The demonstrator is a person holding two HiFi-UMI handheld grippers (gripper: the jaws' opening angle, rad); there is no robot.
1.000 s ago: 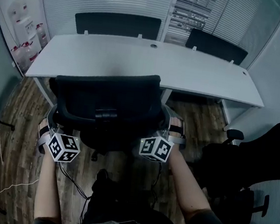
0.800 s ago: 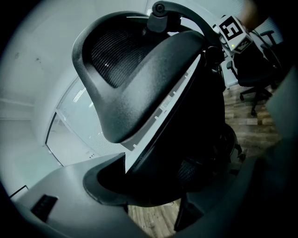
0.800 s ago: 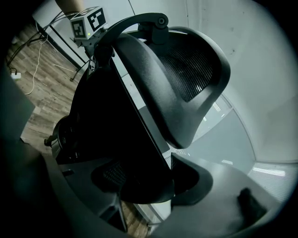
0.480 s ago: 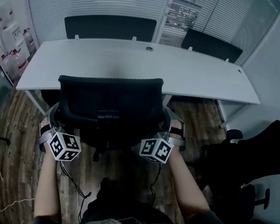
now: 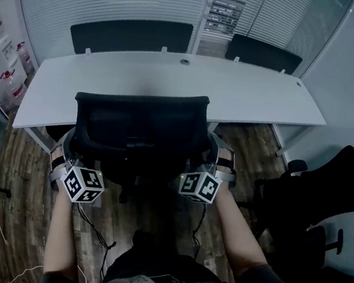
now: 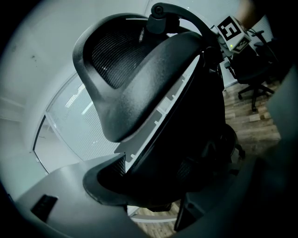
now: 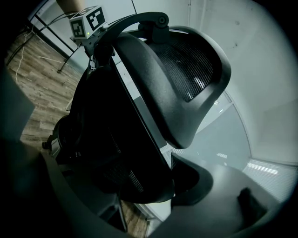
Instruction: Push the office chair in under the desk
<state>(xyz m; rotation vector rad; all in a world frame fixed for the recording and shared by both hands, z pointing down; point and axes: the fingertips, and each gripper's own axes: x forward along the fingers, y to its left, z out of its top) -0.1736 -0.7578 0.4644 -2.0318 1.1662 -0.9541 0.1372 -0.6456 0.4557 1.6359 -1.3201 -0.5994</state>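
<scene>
Wood floor (image 5: 13,178), white desk (image 5: 246,96) w/ office chair (image 5: 139,125).

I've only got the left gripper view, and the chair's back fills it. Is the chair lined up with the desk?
Observer: In the head view the office chair faces the desk a little left of its middle, and the backrest's top overlaps the near edge.
Operator: Anything across the desk from it?
Observer: A dark chair back stands beyond the far edge, roughly opposite. A second chair back is further right.
Operator: What's on the desktop?
Observer: I see only a small round cable hole near the far edge.
</scene>
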